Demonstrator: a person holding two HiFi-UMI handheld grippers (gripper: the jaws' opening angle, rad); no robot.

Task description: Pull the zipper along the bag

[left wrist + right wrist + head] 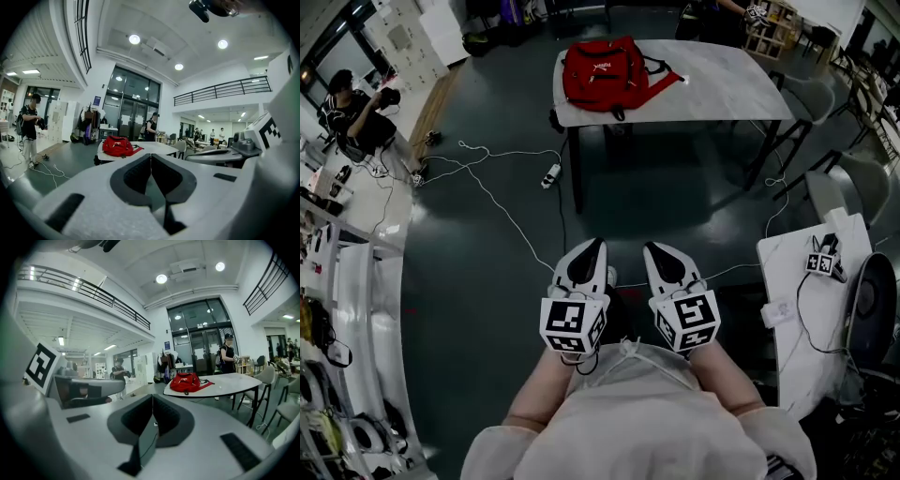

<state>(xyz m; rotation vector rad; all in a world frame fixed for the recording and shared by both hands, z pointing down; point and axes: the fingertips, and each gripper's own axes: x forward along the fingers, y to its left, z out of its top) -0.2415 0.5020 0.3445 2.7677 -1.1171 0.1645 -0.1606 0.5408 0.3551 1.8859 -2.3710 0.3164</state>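
A red backpack (602, 73) lies on the left part of a pale table (722, 89), far ahead of me across the dark floor. It also shows small in the left gripper view as the red backpack (117, 146) and in the right gripper view as the red backpack (187, 382). My left gripper (596, 243) and right gripper (651, 247) are held side by side close to my body, well short of the table. Both have their jaws closed together with nothing between them.
White cables (492, 192) and a power strip (549, 175) trail over the floor left of the table. A small white table (797, 309) with a marker cube stands at my right. Shelving (337, 309) runs along the left. A person (358, 111) stands far left.
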